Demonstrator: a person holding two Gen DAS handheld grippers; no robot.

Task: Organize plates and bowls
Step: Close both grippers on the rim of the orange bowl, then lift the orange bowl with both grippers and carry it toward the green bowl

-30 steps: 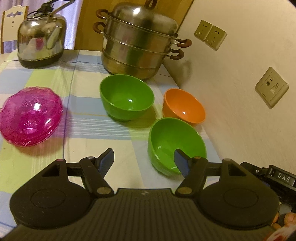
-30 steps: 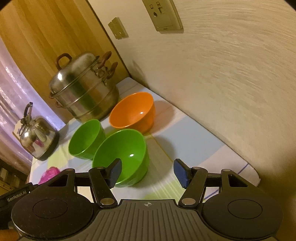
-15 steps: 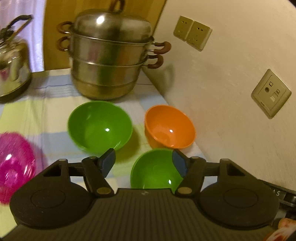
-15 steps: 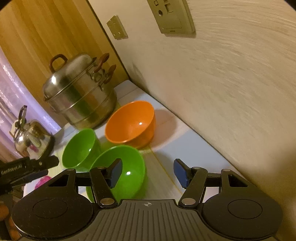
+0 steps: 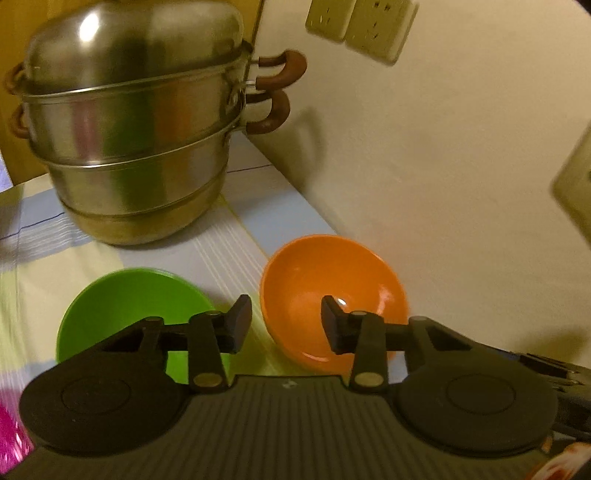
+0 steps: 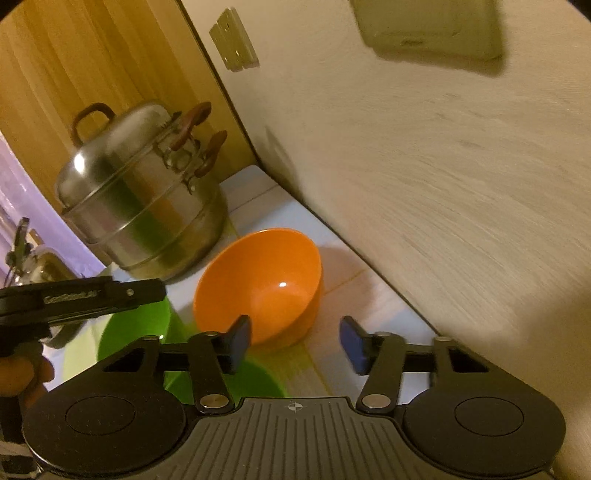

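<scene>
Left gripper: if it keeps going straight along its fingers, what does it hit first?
Most likely the orange bowl. The left gripper is closing, with the bowl's near-left rim in the gap between the fingers, not yet touched as far as the view shows. Depth is unclear; the green bowl sits off to the left.

Both grippers, left gripper [image 5: 286, 319] and right gripper [image 6: 295, 341], share black ribbed bodies, 2 round discs, brass pivot screws; right pads blue.

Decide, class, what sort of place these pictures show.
Probably a home kitchen or dining corner: a stacked steel steamer pot, plastic bowls like the orange bowl on a checked tablecloth, and wall sockets.
</scene>
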